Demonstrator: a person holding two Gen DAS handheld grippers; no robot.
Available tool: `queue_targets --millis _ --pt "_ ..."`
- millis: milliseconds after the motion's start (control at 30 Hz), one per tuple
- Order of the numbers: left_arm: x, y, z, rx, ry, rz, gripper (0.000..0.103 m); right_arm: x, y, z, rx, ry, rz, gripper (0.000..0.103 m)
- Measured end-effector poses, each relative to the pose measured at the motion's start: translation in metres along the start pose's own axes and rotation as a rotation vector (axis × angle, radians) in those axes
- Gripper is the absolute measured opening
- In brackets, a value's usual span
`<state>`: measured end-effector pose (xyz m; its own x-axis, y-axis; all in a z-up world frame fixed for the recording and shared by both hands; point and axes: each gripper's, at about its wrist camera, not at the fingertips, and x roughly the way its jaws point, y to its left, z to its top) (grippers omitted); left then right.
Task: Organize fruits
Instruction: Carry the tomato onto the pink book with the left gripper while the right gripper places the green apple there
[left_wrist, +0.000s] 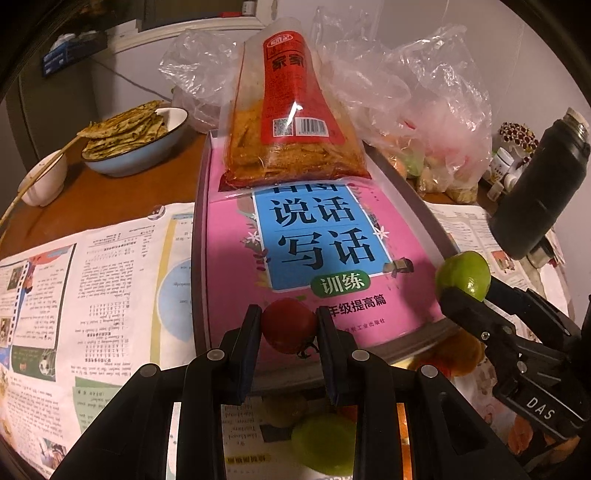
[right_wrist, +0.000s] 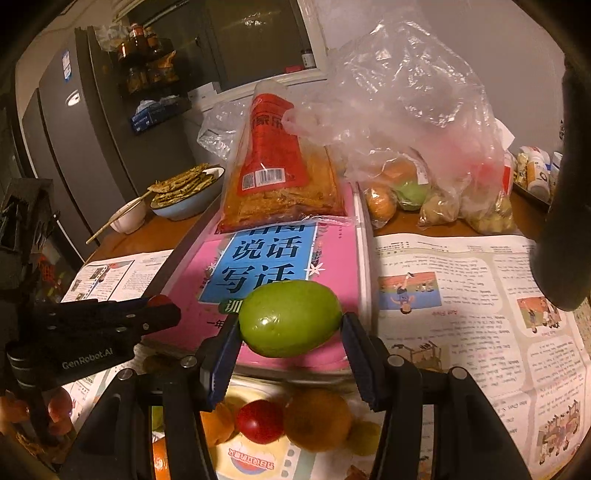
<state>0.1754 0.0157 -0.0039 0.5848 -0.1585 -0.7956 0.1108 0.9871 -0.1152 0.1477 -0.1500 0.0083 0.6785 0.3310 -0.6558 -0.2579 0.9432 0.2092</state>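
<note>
My left gripper (left_wrist: 290, 325) is shut on a small red tomato (left_wrist: 289, 325), held above the near edge of a pink book (left_wrist: 332, 236). My right gripper (right_wrist: 290, 319) is shut on a green fruit (right_wrist: 290, 317), also over the book's near edge. In the left wrist view the right gripper (left_wrist: 460, 286) shows at the right with the green fruit (left_wrist: 463, 275). The left gripper (right_wrist: 162, 308) appears at the left of the right wrist view. Below the grippers lie loose fruits: a red one (right_wrist: 260, 421), a brown one (right_wrist: 317, 419) and a green one (left_wrist: 325, 443).
A red snack packet (left_wrist: 291, 114) lies on the book's far end, inside a shallow tray (left_wrist: 197, 236). Plastic bags of fruit (right_wrist: 424, 177) stand at the back right. A blue bowl of flatbreads (left_wrist: 136, 140) and a small white bowl (left_wrist: 44, 181) sit back left. Newspaper (right_wrist: 461, 295) covers the table. A dark flask (left_wrist: 543, 184) stands right.
</note>
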Motion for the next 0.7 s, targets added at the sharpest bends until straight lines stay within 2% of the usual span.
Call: queue_targets --millis 333,700 --pt "0.016 0.000 0.001 0.009 0.026 0.018 0.030 0.013 0.013 -0.001 -0.044 0.018 0.000 0.055" --pt "0.022 0.000 -0.002 0.013 0.038 0.029 0.030 0.020 0.007 -0.007 -0.051 0.034 -0.031 0.055"
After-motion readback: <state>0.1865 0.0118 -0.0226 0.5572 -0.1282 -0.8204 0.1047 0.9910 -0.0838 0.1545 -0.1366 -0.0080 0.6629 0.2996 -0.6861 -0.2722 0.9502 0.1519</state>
